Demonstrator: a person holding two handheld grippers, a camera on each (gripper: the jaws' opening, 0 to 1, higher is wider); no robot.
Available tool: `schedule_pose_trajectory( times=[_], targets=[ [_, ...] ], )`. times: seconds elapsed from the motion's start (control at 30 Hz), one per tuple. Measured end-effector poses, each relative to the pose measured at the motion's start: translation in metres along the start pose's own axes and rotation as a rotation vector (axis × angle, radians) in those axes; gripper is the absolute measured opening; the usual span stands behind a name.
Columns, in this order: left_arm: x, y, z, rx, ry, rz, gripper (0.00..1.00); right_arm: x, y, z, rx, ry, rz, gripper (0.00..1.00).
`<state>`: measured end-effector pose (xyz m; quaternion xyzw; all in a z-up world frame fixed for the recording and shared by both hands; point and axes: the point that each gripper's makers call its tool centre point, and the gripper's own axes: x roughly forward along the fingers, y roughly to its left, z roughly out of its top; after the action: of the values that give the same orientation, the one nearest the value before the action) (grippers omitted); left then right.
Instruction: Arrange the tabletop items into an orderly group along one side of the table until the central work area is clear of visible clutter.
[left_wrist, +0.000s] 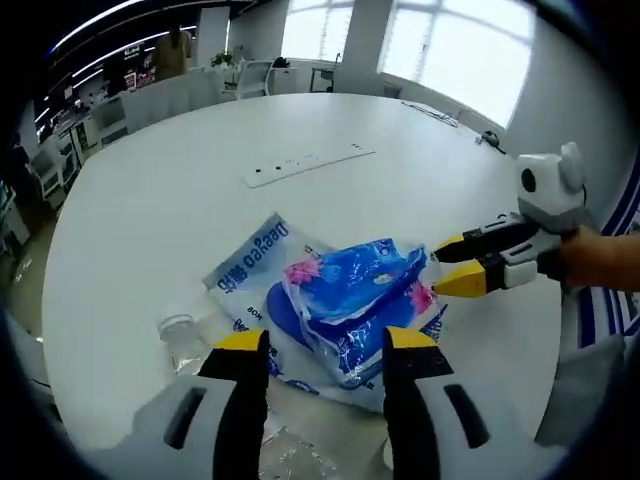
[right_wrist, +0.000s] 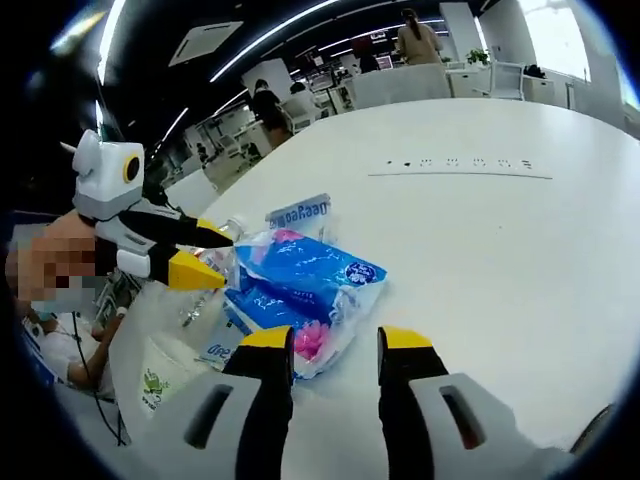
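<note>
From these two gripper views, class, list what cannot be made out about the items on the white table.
- Flat white-and-blue printed pouch: left gripper view, mostly covered by the crumpled blue plastic packet.
- Clear plastic bottle: right gripper view, partly behind the left gripper.
- Clear bag: left gripper view, cut off at the bottom edge.

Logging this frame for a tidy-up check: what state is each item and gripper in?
left gripper: open, holding nothing
right gripper: open, holding nothing
blue packet: crumpled, lying on the flat pack
flat pack: lying flat on the table
clear bottle: on its side
</note>
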<state>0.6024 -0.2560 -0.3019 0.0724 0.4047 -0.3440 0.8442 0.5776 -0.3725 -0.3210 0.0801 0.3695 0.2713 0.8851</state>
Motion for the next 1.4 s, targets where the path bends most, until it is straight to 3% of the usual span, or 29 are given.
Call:
schedule_pose_trajectory(
  times=[0.33, 0.5, 0.67, 0.93, 1.4],
  targets=[
    [0.010, -0.002, -0.006, -0.012, 0.035, -0.007, 0.32, 0.006, -0.002, -0.005, 0.017, 0.019, 0.000, 0.17],
    [0.010, -0.003, -0.008, -0.007, 0.042, -0.015, 0.14, 0.007, -0.002, -0.007, 0.027, 0.023, -0.001, 0.12],
    [0.010, -0.001, -0.013, 0.002, 0.062, -0.011, 0.06, 0.007, -0.002, -0.008, 0.037, 0.027, -0.005, 0.07],
    [0.006, -0.004, -0.010, -0.015, 0.051, -0.017, 0.04, 0.002, -0.004, -0.003, 0.044, 0.017, -0.018, 0.00],
    [-0.005, -0.019, 0.005, -0.016, 0.013, -0.031, 0.00, -0.016, -0.005, 0.008, 0.045, -0.016, -0.025, 0.00]
  ],
)
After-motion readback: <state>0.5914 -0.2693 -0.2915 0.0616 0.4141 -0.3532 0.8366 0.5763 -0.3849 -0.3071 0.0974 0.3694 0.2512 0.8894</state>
